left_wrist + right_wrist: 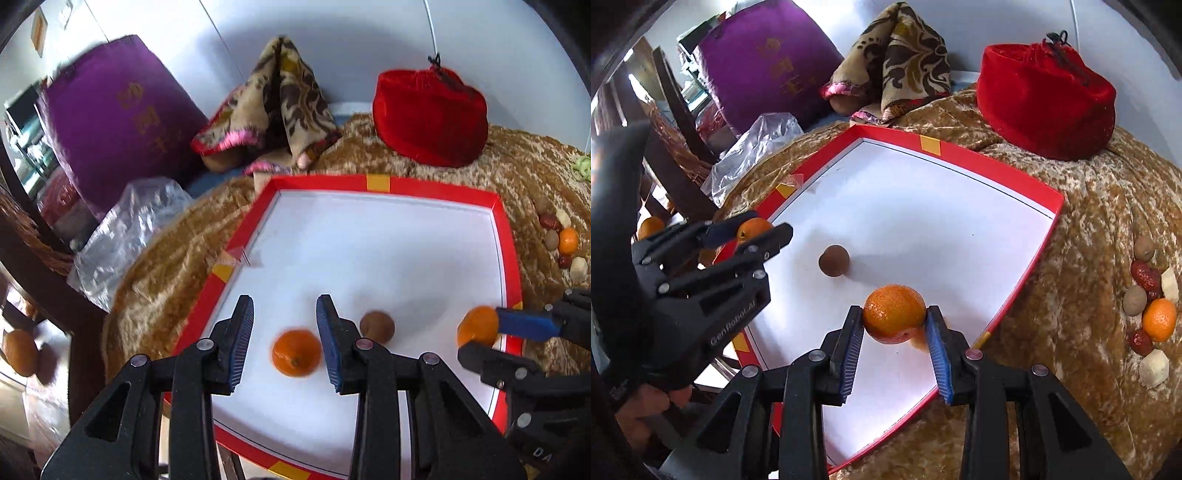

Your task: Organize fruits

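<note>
Home, purple cushion (114, 122), velvet throw (1071, 258)

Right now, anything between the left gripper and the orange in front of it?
Nothing visible. The orange lies on the white tray floor in the gap of the open left gripper. The brown fruit sits outside its right finger, and the right gripper grips another orange.

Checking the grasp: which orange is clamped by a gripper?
The orange between the right gripper pads; the orange near the left gripper lies loose.
</note>
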{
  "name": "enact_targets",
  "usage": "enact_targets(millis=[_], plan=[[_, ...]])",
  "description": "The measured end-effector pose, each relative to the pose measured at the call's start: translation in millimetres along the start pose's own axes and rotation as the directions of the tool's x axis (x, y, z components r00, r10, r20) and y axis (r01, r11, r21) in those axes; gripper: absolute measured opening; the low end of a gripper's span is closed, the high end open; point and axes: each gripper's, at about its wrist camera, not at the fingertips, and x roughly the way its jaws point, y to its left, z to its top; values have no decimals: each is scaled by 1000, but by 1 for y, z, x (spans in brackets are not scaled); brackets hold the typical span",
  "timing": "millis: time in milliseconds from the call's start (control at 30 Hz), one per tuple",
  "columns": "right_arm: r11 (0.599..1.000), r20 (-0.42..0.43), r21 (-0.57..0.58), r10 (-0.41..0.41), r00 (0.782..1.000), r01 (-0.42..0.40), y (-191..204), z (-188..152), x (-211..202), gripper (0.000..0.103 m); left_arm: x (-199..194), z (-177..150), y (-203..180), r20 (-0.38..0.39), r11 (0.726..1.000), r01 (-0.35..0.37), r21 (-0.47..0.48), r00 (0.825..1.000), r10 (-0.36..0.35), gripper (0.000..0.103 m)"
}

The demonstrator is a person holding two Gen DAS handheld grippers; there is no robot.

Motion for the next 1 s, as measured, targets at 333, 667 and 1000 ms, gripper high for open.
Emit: enact_targets(millis=[333,667,1000], plan=[[994,142,107,-24,990,9,-46,0,-72,43,-80,35,-28,334,998,-30,-48,941,45,86],[952,281,303,-131,951,42,-139,-27,-161,47,-153,50,-96,478,963,269,-27,849,-224,103],[870,339,482,-297,893,106,-219,-67,-221,47,-179,54,-174,460,954,296,53,841,-287,103]])
